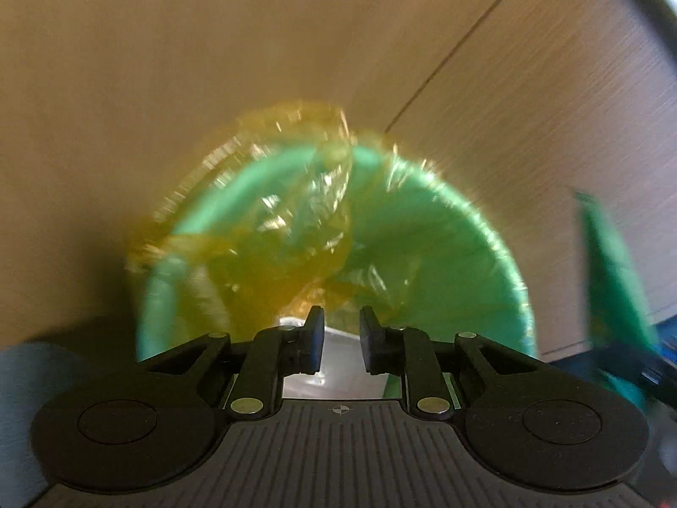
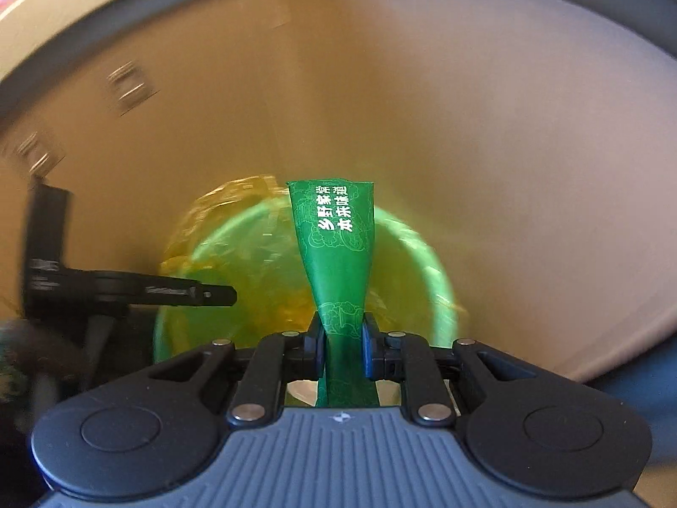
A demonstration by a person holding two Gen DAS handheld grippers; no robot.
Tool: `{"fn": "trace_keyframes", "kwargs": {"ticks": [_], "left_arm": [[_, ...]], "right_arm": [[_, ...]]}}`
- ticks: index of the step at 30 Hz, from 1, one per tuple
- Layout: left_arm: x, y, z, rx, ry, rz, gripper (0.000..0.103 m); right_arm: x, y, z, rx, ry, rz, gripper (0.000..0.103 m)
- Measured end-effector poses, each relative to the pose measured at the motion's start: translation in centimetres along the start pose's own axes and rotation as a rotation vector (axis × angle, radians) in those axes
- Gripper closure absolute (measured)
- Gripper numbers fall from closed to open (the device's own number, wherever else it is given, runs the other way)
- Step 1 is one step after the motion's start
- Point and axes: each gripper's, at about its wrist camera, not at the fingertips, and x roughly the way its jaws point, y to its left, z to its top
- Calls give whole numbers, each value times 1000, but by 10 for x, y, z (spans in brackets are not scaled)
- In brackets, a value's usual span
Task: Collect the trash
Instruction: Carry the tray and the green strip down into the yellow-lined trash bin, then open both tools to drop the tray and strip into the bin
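Observation:
A green bin [image 1: 444, 245] lined with a crinkled yellow plastic bag [image 1: 287, 228] stands on the floor below both grippers. My left gripper [image 1: 342, 330] hovers over its near rim, jaws slightly apart with nothing gripped between them; a silvery white piece [image 1: 334, 364] lies beneath it. My right gripper [image 2: 342, 334] is shut on a green wrapper [image 2: 338, 245] with white Chinese print, held over the bin [image 2: 419, 262]. The wrapper also shows at the right edge of the left wrist view [image 1: 609, 266]. The left gripper's finger [image 2: 186, 294] shows at the left of the right wrist view.
Tan wood-grain floor [image 1: 211, 63] with a dark seam [image 1: 457, 55] surrounds the bin. A pale curved edge [image 2: 127, 12] arcs across the top of the right wrist view. Both views are motion-blurred.

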Motion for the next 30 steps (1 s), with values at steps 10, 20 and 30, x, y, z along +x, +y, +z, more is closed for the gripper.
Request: {"fn": "trace_keyframes", "kwargs": {"ticks": [10,20,30], "left_arm": [[-70,19,-12,24,-115,12,82],[-83,38,-26,-11,-102,-26,82],[-80,2,-31,126,-97,-28,82]], "right_arm": [[93,18,27,-79,83,18,81],[69,14,26,-118,21,-140,66],[75,-13,18,75,139,-101,45]]}}
